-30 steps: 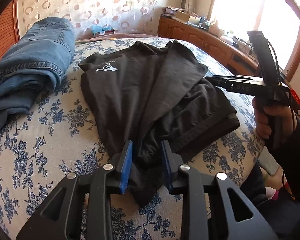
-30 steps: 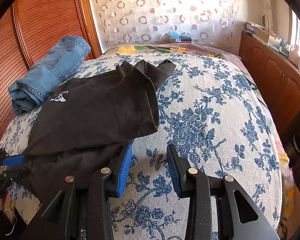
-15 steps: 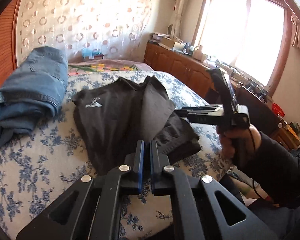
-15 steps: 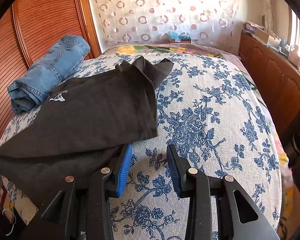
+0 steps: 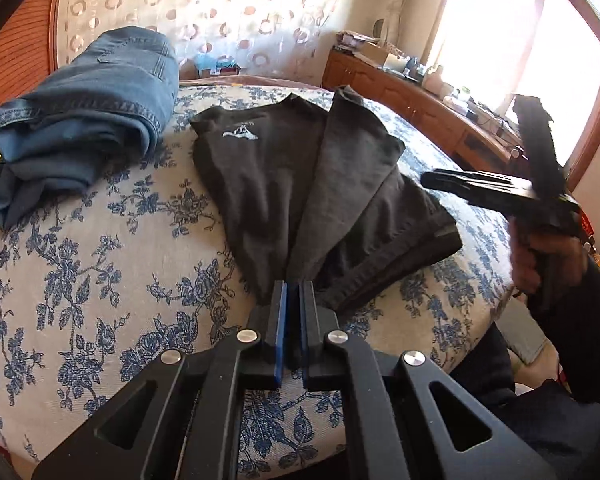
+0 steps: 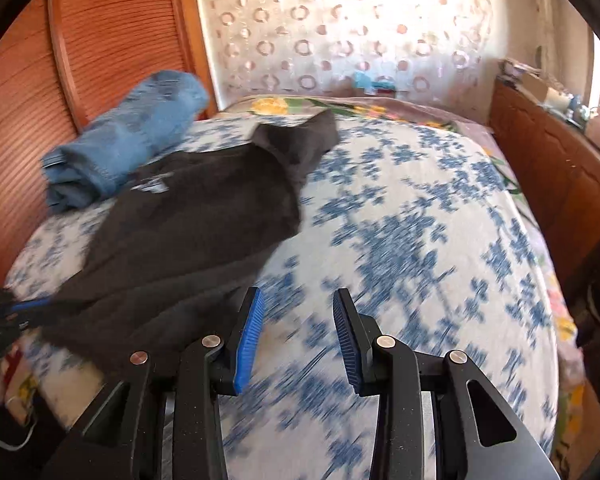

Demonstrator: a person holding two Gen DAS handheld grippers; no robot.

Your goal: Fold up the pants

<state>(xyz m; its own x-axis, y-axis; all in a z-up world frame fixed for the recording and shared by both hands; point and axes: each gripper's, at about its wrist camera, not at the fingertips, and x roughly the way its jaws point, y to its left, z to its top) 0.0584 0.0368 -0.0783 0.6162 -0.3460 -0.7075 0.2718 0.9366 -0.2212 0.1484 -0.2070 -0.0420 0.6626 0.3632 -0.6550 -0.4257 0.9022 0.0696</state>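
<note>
Black pants point(image 5: 320, 184) with a small white logo lie spread on the floral bedspread point(image 5: 80, 264), partly folded over. My left gripper point(image 5: 293, 292) is shut on the near edge of the pants. In the right wrist view the pants point(image 6: 204, 216) lie to the left, blurred. My right gripper point(image 6: 298, 320) is open and empty above the bedspread point(image 6: 420, 240), just right of the pants' edge. It also shows in the left wrist view point(image 5: 432, 180), held at the right above the bed's edge. The left gripper point(image 6: 32, 306) shows at the far left.
Folded blue jeans point(image 5: 84, 108) lie at the bed's far left, also in the right wrist view point(image 6: 128, 136), by a wooden slatted wall point(image 6: 100, 40). A wooden dresser point(image 5: 420, 108) with clutter stands along the right under the window. A patterned curtain point(image 5: 204, 12) hangs behind.
My left gripper closed on the pants' near edge and has pulled it toward the bed's front. My right gripper stayed open and is now moving; its view is blurred.
</note>
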